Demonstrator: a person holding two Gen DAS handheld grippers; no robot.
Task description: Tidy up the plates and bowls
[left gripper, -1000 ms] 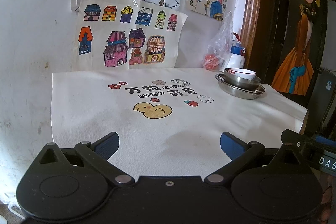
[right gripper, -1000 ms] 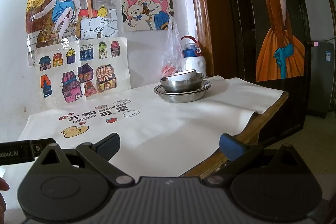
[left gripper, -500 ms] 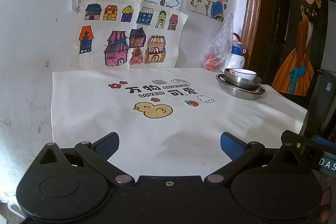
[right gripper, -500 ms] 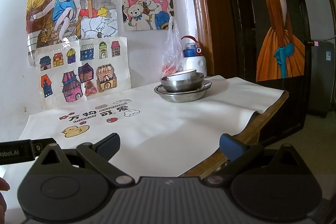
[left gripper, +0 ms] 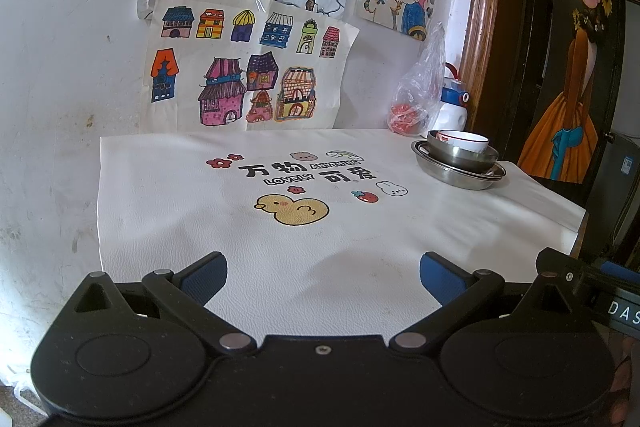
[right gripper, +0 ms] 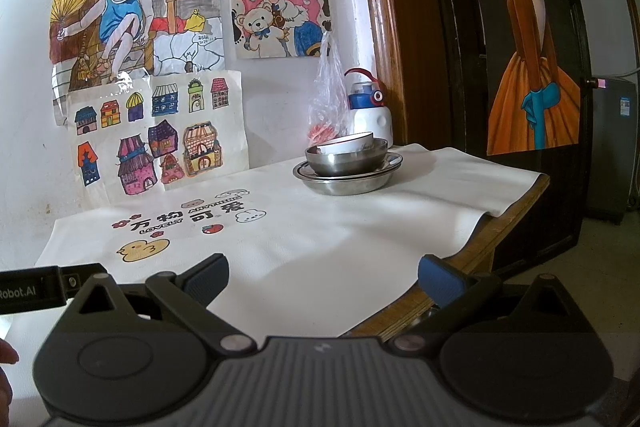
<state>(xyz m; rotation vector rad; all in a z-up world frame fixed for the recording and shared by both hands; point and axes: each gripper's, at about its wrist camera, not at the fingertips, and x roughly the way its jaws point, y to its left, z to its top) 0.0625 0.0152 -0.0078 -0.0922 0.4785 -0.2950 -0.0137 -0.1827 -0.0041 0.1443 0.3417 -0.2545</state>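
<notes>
Stack of dishes: white ceramic bowl (right gripper: 347, 143) nested in steel bowl (right gripper: 346, 159), set on steel plate (right gripper: 347, 178), at the far right of the white table mat (left gripper: 280, 247), beside a thermos (right gripper: 367, 115). Stacking is judged done, or not yet undone. Left gripper (left gripper: 322, 274) and right gripper (right gripper: 322, 274): fingers spread wide, nothing held or touched, well apart from the stack. Any next pick requires a forward reach.
</notes>
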